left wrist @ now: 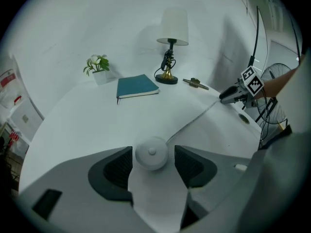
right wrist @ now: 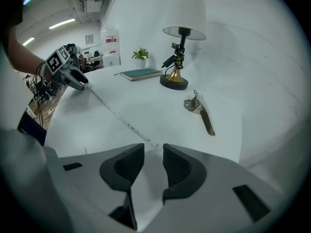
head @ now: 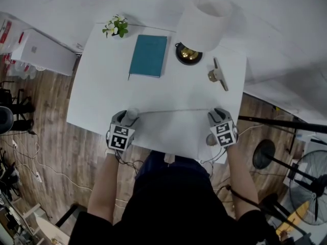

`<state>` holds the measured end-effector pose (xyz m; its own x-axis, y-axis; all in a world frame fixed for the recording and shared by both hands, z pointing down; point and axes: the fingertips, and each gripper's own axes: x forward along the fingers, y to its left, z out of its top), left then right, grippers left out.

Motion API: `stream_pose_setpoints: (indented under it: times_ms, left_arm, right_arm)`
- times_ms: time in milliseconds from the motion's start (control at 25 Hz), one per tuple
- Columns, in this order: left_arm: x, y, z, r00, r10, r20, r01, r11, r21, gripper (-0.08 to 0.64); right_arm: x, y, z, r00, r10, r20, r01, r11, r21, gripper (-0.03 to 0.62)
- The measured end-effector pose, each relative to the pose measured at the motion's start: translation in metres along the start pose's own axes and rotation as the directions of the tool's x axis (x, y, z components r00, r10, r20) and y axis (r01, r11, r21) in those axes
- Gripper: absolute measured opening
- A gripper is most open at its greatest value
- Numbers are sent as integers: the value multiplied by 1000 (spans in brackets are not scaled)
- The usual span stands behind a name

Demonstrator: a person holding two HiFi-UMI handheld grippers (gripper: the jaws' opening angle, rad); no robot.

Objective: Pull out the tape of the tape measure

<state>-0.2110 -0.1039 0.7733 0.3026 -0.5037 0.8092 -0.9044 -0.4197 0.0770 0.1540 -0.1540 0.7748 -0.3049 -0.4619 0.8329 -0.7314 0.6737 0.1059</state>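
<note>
A small round white tape measure lies on the white table, between the jaws of my left gripper. The jaws stand open around it, and a gap shows on its right side. Its thin white tape runs flat across the table's near side to my right gripper. In the right gripper view the tape's end lies just ahead of the fingertips, and the right gripper is open with nothing between its pads. Each gripper shows in the other's view: the right gripper and the left gripper.
At the back of the table lie a teal book, a white-shaded lamp with a brass base, a small potted plant and a metal tool. Stands and a fan crowd the floor at right.
</note>
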Motion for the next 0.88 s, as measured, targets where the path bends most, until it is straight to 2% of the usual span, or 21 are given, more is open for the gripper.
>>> stream_pose_setpoints:
  times_ms: [120,240,360,440,560,720,800,880]
  left_arm:
    - [-14,-1,8,999,8,35,-7,1000,-24,264]
    - [-36,2,28,993,40,110,-35,998,-51,264]
    - [-65,5,57,976,75,205,-62,996,-68,264]
    - [-87,5,82,956,90,280,-69,994,-86,261]
    - [-119,-3,123,914,90,395,-53,993,-102,251]
    - [-161,-23,168,859,60,508,-50,998,-34,234]
    - [-179,-36,186,834,46,549,-59,998,6,214]
    - [-198,-50,203,806,32,591,-69,997,40,165]
  right_arm:
    - [-13,-1,3,1000,-12,26,12,1000,22,127]
    - [-29,-10,12,996,-47,80,43,998,52,124]
    - [-54,-25,29,982,-104,158,88,990,106,101]
    - [-75,-39,43,964,-145,222,112,982,153,83]
    - [-111,-56,68,929,-189,318,125,969,211,67]
    - [-157,-63,105,874,-219,433,126,964,233,44]
    - [-183,-65,124,839,-235,491,137,964,226,30]
    - [-216,-68,143,788,-264,557,161,960,228,6]
